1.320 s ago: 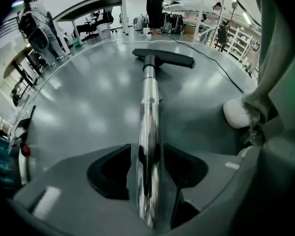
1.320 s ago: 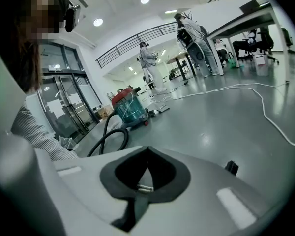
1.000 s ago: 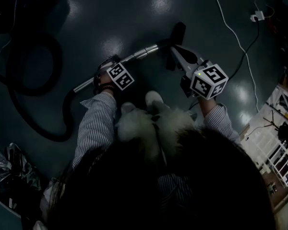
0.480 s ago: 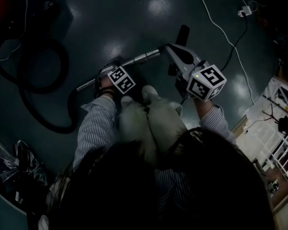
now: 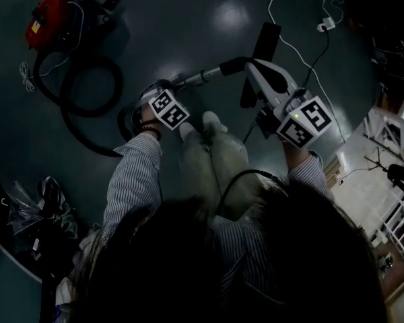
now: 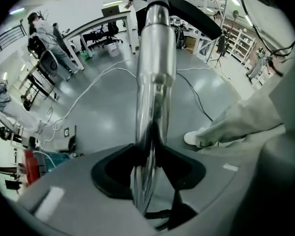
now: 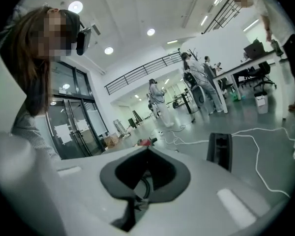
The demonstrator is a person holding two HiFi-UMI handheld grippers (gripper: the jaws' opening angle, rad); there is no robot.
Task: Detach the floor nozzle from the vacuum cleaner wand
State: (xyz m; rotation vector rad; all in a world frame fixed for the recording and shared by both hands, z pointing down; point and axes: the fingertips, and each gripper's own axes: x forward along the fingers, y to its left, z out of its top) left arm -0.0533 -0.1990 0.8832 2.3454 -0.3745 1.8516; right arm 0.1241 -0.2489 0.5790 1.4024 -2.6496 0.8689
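One thing was gripped: your left tongs [image 6: 146, 168] were clamped on the metal wand [image 6: 155, 82], while your right tongs [image 7: 145, 181] were pressed together, empty. Farther out, the black floor nozzle [image 6: 187, 11] sat joined to the wand's end, so the detaching itself was not yet done.

wand [image 5: 200, 78] in L claw [image 6: 146, 154] | nozzle [image 5: 265, 42] on wand's far end | hose [image 5: 87, 142], vac [image 5: 46, 20] left on floor

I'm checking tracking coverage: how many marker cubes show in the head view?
2. One cube is on the left gripper, shut on the wand; the other on the right gripper, further right. None seems hidden.
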